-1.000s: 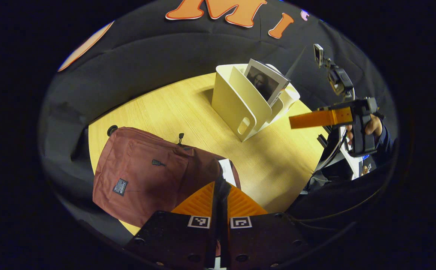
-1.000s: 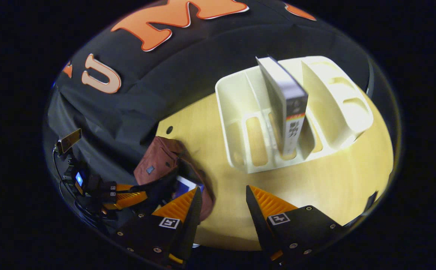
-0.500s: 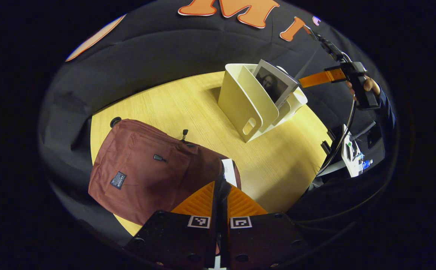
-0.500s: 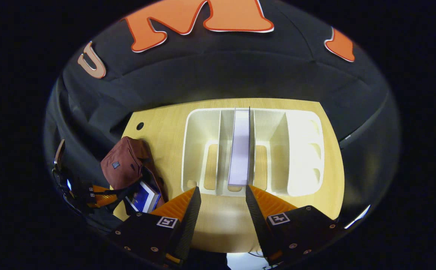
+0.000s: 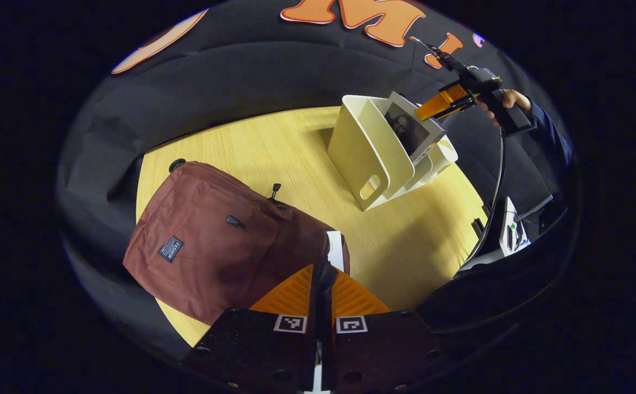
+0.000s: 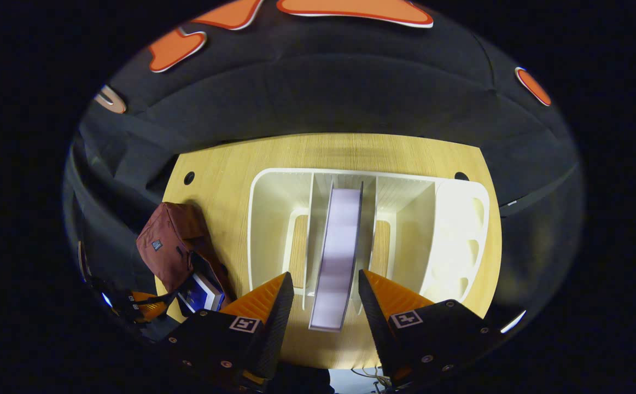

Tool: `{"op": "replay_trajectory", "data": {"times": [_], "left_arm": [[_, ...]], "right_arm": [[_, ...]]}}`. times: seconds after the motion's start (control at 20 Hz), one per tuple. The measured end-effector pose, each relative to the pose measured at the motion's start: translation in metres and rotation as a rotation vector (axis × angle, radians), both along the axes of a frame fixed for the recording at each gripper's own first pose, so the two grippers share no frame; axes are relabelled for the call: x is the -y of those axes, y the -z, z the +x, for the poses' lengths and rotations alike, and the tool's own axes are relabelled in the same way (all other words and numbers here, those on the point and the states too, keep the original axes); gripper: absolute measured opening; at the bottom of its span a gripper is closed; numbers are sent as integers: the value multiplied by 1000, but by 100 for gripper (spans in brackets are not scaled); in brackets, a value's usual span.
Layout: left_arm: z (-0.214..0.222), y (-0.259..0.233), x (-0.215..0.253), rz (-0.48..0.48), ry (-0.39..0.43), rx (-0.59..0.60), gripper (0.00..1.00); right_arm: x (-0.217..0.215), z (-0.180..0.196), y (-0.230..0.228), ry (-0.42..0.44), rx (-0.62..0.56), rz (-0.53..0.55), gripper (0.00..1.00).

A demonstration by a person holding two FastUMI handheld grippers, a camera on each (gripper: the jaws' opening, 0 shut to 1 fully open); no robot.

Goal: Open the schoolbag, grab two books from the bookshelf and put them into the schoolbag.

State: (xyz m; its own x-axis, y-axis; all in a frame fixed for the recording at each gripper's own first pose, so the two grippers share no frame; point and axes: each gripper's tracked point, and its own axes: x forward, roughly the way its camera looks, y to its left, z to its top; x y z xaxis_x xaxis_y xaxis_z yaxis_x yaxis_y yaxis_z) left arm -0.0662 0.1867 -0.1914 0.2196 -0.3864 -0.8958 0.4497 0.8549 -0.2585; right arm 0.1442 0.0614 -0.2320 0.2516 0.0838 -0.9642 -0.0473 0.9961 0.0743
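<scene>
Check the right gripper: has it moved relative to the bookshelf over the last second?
Yes. The right gripper has swung from beside the white bookshelf to above it, lining up so its open fingers now straddle the standing book.

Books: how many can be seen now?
2: one book upright in the bookshelf's middle slot, between the right gripper's fingers; one inside the open schoolbag. Others may be hidden.

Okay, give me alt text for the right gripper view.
The right gripper, fingers open, straddles a book's top edge in the middle slot of a cream bookshelf on a wooden table; an open maroon schoolbag lies left.
</scene>
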Motion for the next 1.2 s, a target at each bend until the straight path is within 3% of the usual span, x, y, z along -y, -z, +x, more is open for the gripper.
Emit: {"op": "replay_trajectory", "data": {"times": [0.2, 0.4, 0.45, 0.5, 0.75, 0.8, 0.85, 0.9, 1.2], "left_arm": [[-2, 0, -2, 12, -33, -8, 5], [-5, 1, -3, 21, -49, -11, 5], [-6, -1, -4, 20, -51, -13, 5], [-5, -1, -4, 18, -55, -13, 5], [-7, 1, -4, 2, -47, -11, 5], [-7, 1, -5, 1, -43, -11, 5], [-8, 0, -5, -1, -39, -12, 5], [-9, 1, -4, -3, -35, -14, 6], [-8, -1, -7, -28, 9, -2, 5]], "right_arm": [[9, 15, 28, -13, -44, -42, 70], [20, 24, 45, 12, -71, -86, 54], [20, 26, 45, 26, -75, -84, 60], [20, 28, 47, 42, -78, -81, 43], [23, 24, 17, 81, -48, -71, 37], [22, 23, 6, 78, -37, -65, 29], [22, 20, -6, 78, -22, -61, 46], [21, 17, -18, 75, -8, -58, 37], [20, -9, -87, 97, 81, -74, 36]]}}
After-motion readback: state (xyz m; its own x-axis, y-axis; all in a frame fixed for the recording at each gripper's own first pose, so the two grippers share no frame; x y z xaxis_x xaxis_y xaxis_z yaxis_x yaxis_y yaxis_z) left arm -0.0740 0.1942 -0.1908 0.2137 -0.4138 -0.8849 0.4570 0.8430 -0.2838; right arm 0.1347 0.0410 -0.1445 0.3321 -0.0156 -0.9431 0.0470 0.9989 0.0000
